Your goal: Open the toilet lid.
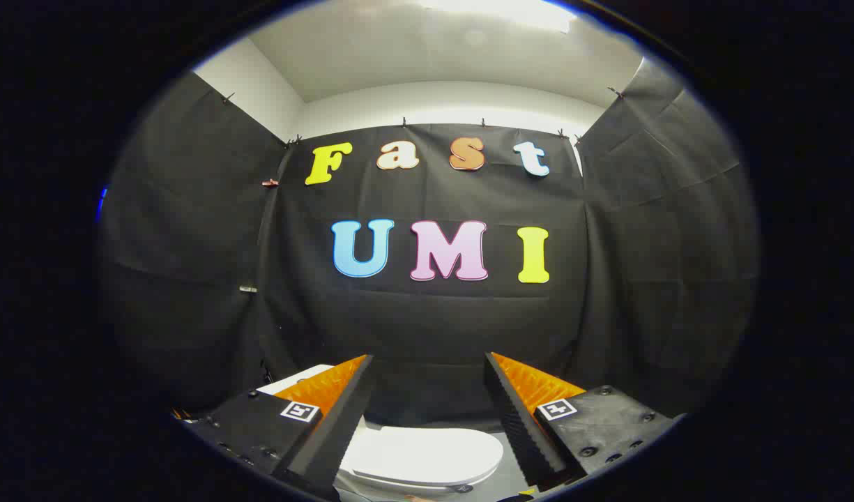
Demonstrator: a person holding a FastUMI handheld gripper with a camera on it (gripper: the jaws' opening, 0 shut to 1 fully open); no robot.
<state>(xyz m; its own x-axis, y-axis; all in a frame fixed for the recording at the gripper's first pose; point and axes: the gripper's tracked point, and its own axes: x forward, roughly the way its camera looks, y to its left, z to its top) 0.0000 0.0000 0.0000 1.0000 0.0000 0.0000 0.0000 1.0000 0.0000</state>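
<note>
A white toilet with its lid [423,454] lying flat and closed sits low down, seen in the gap between my two fingers and below them. My gripper [428,369] is held well above the toilet, open, with nothing between its fingers. A white corner of the cistern [298,380] peeks out behind the left finger [339,411]. The right finger [521,411] covers the toilet's right side.
Black cloth walls [433,321] close the booth behind the toilet and on both sides. Above them run a white wall and a lit ceiling [440,49]. Grey floor [507,477] shows to the right of the lid.
</note>
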